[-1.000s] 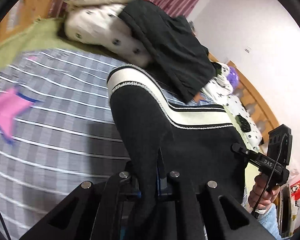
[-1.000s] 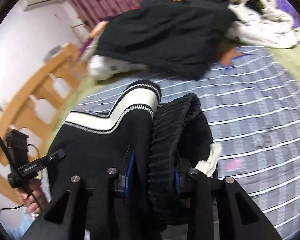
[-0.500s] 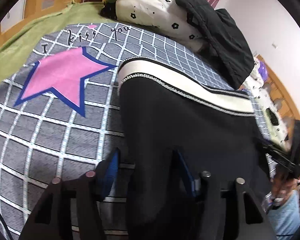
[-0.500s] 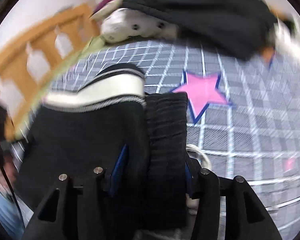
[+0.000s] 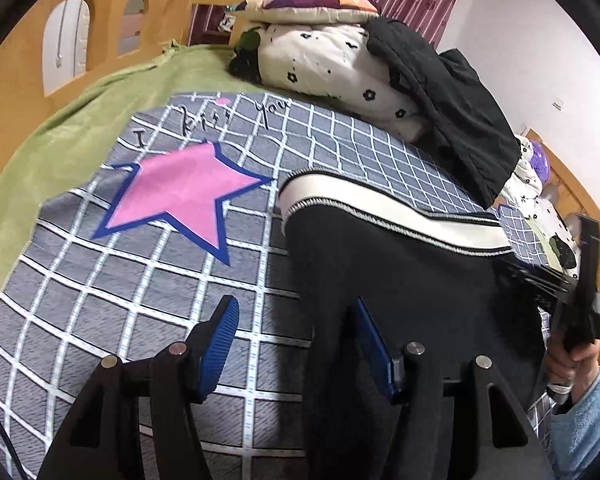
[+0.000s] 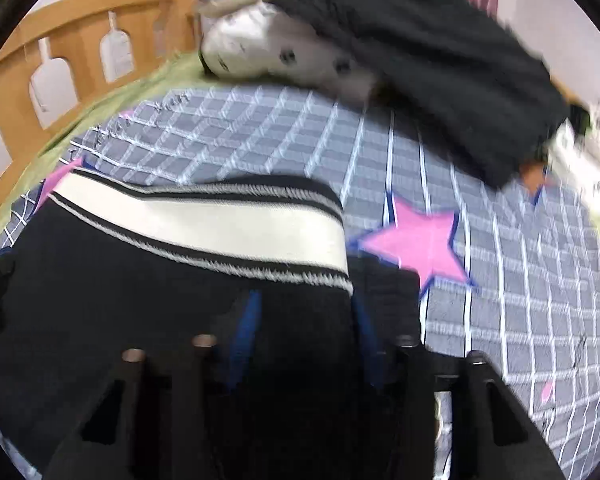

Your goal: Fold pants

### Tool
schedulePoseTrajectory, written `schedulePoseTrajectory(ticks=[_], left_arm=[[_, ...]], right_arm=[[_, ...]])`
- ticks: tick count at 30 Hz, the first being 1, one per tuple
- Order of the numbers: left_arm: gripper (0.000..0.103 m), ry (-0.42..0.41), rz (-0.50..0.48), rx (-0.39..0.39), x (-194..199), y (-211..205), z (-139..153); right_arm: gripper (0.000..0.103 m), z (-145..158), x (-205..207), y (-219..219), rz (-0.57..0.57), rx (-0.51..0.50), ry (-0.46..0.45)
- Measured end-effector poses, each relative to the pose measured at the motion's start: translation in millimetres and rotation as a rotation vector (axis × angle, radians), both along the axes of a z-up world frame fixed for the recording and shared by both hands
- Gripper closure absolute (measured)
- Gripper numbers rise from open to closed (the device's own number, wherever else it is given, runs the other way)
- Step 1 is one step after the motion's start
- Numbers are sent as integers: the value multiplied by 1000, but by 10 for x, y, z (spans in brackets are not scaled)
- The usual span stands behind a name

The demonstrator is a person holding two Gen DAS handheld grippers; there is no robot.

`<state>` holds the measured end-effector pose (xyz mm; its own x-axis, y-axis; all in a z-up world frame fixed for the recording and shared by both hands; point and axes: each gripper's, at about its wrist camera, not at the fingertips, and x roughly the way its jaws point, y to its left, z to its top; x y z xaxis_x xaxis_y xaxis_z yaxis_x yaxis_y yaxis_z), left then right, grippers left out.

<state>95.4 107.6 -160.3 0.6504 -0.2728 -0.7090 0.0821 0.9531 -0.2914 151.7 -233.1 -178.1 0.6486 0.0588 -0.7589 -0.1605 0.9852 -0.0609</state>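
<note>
While the pants point(image 5: 400, 280) are lying flat on the blanket point(image 5: 100, 300) like this, black with the white waistband at the far end, it looks like the laying-down part of the fold is basically over, so the trick now is letting go cleanly. The left gripper point(image 5: 296, 340) has its jaws about half open and gripping nothing: the left pad sits over bare blanket and the right pad is just at the pants' edge, with cloth partly between the jaws but not pinched. The right gripper point(image 6: 304, 328) is blurry, but its jaws are closing with black cloth between them; whether the pads actually bite yet I can't tell. My take: if it's regripping for the next fold, grab all the layers at the edge, not just the top one, and pull the left one straight back so it doesn't drag the edge and wrinkle things. Versus a second ago: the left jaws were clamped tight on the cloth and now they've released it, the pants were hanging up off the bed and are now down on it, and the ribbed bunch that was between the right jaws has flattened out.
</note>
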Motion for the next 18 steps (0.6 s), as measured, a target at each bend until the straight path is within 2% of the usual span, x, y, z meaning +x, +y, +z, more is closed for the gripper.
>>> schedulePoseTrajectory(ticks=[1,2,3,5,6,9,11,14,16,18], left_arm=[[45,-12,1,-8,-22,24,26],[45,-25,0,-18,-37,31,54],[45,-41,-6,-32,-51,38,90],[45,-67,-21,-55,-87,42,149],[45,-75,-28,-64,-88,40,169],[45,-69,-53,-69,-70,-49,165],[45,-66,-56,-32,-62,-141,155],[45,-96,-63,40,-73,-278,230],[45,-132,-80,67,-48,-379,359],[45,-160,-95,80,27,-484,478]], right_arm=[[90,79,-61,-27,43,41,0],[90,156,-99,-117,42,102,-9],[90,282,-170,-321,24,226,-30],[90,382,-247,-601,-12,347,-36],[90,375,-272,-673,-34,365,-42],[90,100,-241,-767,-96,292,3],[89,27,-204,-829,-97,331,-5],[87,127,-200,-878,-109,375,20],[84,270,-216,-761,-92,347,9],[82,429,-225,-618,-72,306,-40]])
